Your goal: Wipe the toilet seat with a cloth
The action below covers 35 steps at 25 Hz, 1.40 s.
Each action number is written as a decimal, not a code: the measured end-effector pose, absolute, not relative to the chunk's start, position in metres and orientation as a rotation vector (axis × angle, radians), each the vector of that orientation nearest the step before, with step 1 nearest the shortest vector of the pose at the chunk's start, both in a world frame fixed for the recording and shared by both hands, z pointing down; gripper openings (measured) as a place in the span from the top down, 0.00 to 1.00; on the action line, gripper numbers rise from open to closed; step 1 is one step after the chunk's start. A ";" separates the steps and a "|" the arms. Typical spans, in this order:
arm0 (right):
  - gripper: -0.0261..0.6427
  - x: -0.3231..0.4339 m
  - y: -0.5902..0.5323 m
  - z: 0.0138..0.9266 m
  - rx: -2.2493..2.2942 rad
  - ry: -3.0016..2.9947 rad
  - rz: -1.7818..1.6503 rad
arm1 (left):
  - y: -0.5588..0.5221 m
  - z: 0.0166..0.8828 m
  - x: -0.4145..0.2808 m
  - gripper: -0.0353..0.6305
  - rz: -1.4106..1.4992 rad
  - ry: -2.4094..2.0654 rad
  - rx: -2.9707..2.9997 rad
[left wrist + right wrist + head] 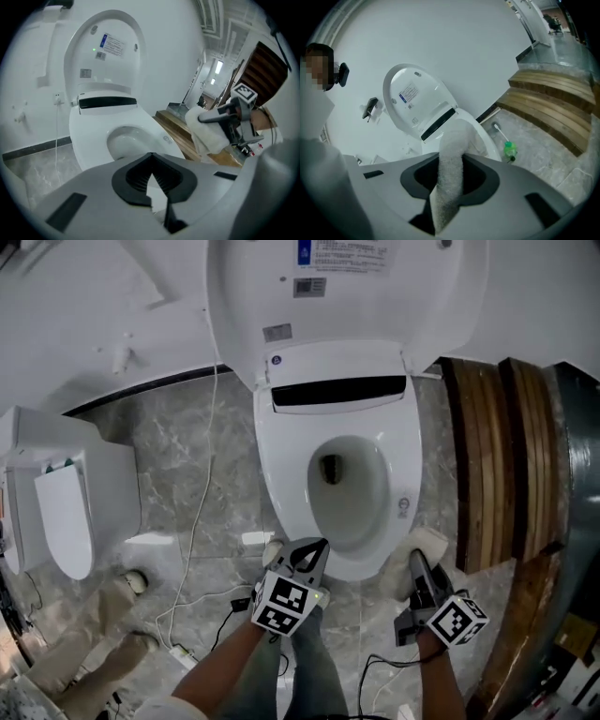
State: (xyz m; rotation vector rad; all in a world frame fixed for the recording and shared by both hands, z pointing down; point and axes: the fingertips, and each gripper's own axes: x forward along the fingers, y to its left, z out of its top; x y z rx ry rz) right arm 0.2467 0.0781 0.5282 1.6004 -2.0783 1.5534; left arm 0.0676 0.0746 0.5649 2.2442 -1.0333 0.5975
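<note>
Fingers clamp cloth on right gripper, whose view alone shows a brush; left gripper closed, empty.

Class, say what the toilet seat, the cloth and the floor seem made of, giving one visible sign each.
The toilet seat: probably glossy white plastic, smooth with a soft sheen. The cloth: pale terry-like fabric, fuzzy nap. The floor: polished grey stone or marble-look tile, judging by its pale veins.
</note>
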 end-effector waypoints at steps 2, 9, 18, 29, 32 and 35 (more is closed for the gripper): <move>0.81 0.244 0.055 0.528 1.522 -2.115 1.471 | 0.054 0.551 0.056 0.93 0.579 -1.037 2.237; 0.81 0.228 -0.033 0.543 1.127 -2.247 1.134 | 0.001 0.546 0.033 0.93 0.585 -1.173 2.176; 0.81 0.217 -0.124 0.585 0.570 -2.221 0.618 | -0.036 0.564 0.060 0.93 0.390 -1.343 1.898; 0.81 0.185 -0.164 0.603 0.168 -2.144 0.167 | -0.061 0.565 0.062 0.93 0.245 -1.378 1.800; 0.81 0.179 -0.163 0.607 0.057 -2.104 0.071 | -0.060 0.567 0.063 0.93 0.251 -1.374 1.796; 0.81 0.182 -0.163 0.619 -0.059 -2.028 -0.040 | -0.057 0.573 0.067 0.93 0.269 -1.367 1.790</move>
